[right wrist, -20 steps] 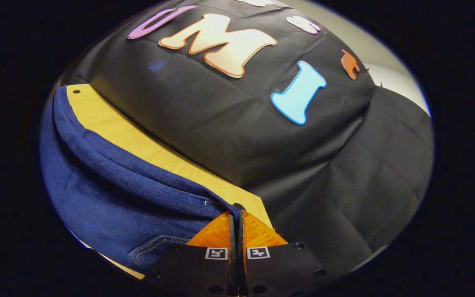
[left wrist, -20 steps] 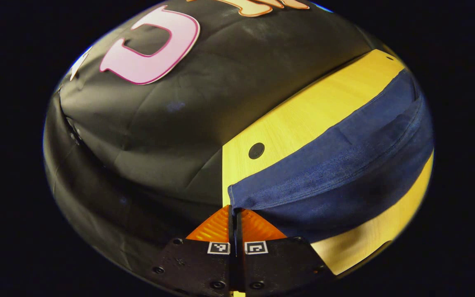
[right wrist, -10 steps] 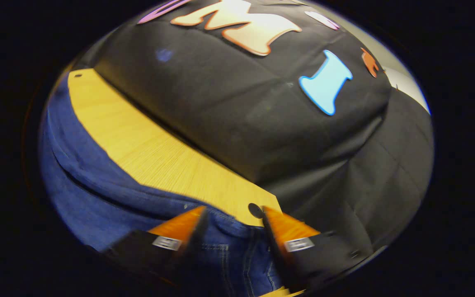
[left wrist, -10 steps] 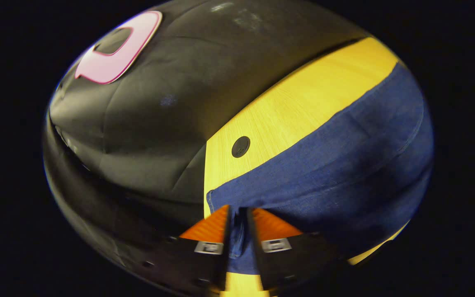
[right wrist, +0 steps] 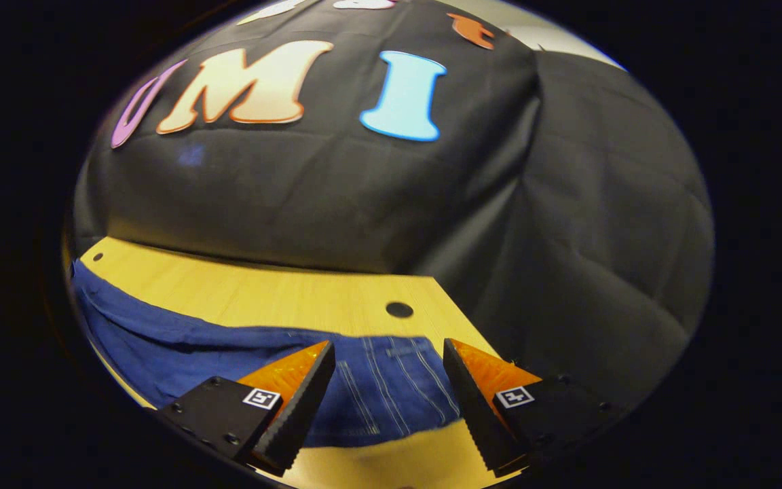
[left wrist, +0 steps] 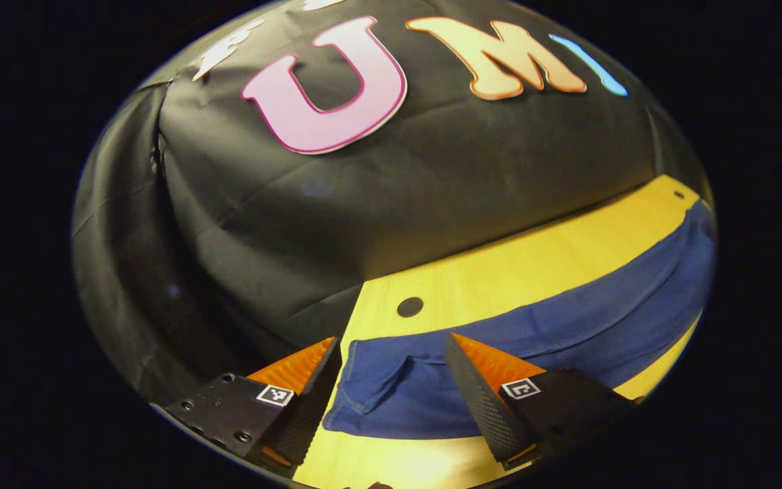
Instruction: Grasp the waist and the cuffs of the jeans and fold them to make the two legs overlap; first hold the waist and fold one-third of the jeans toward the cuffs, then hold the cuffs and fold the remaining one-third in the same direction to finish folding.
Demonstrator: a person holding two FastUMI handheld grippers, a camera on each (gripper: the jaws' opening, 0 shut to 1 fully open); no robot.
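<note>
Dark blue jeans [left wrist: 547, 339] lie flat on the yellow wooden table [left wrist: 513, 272], folded lengthwise into a long band. In the left gripper view my left gripper [left wrist: 391, 401] is open and raised over the cuff end [left wrist: 377, 387], its fingers apart on either side and off the cloth. In the right gripper view the jeans [right wrist: 180, 346] stretch away to the left. My right gripper [right wrist: 384, 401] is open above the waist end [right wrist: 384, 380], where stitched seams show, and holds nothing.
A round dark hole [left wrist: 409, 307] sits in the table near its left corner and another hole [right wrist: 399, 310] near the right corner. The black cloth wall [left wrist: 391, 197] stands just behind the table's far edge. A strip of bare wood [right wrist: 262, 292] runs between jeans and wall.
Both grippers were shut on the jeans' ends a second ago. They have opened, let the cloth drop flat on the table, and drawn back and up.
</note>
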